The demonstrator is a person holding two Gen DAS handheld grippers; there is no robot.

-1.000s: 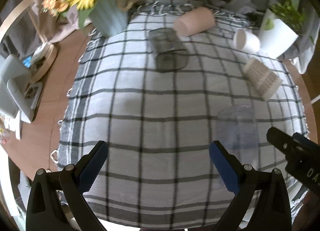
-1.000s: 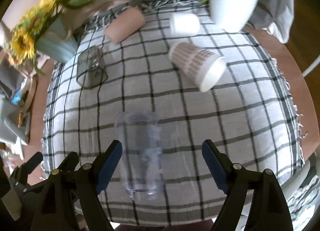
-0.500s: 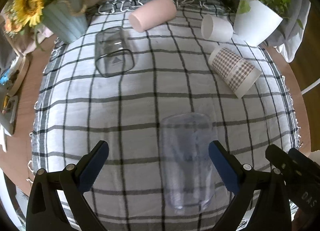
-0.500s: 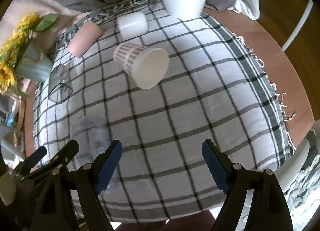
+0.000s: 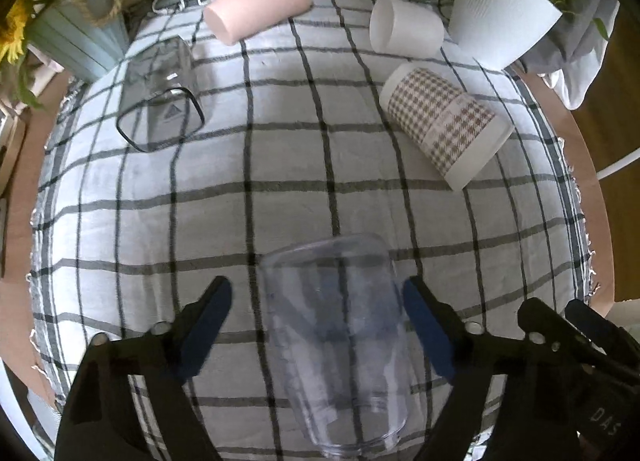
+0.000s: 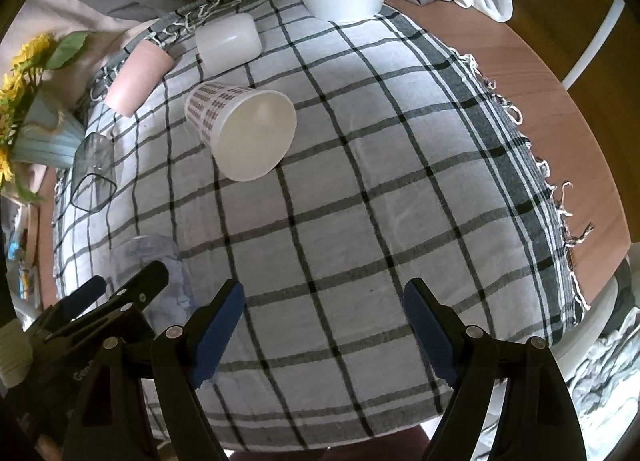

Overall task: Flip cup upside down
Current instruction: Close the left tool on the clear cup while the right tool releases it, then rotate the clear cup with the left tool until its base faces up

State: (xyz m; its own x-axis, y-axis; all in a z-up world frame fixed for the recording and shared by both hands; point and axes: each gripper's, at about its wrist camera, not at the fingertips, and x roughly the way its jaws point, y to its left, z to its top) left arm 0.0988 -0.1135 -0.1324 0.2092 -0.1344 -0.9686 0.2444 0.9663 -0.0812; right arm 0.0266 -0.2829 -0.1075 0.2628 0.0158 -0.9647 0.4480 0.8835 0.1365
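A clear plastic cup (image 5: pixel 340 345) lies on its side on the checked cloth, between the spread fingers of my open left gripper (image 5: pixel 318 325), not pinched. It also shows in the right wrist view (image 6: pixel 154 261) at lower left, partly behind the left gripper (image 6: pixel 108 301). My right gripper (image 6: pixel 324 325) is open and empty over bare cloth near the table's front edge. A houndstooth paper cup (image 5: pixel 444 125) (image 6: pixel 240 129) lies on its side ahead.
A pink cup (image 5: pixel 258 1), a white cup (image 5: pixel 406 29) and a smoky square glass (image 5: pixel 162 93) lie on their sides further back. A white plant pot (image 5: pixel 504 17) and a blue sunflower vase (image 5: pixel 76 41) stand at the back corners. The wooden table edge (image 6: pixel 560 101) is at right.
My left gripper has swung right and closed in until the clear cup sits between its fingers. My right gripper has swung right, away from the clear cup.
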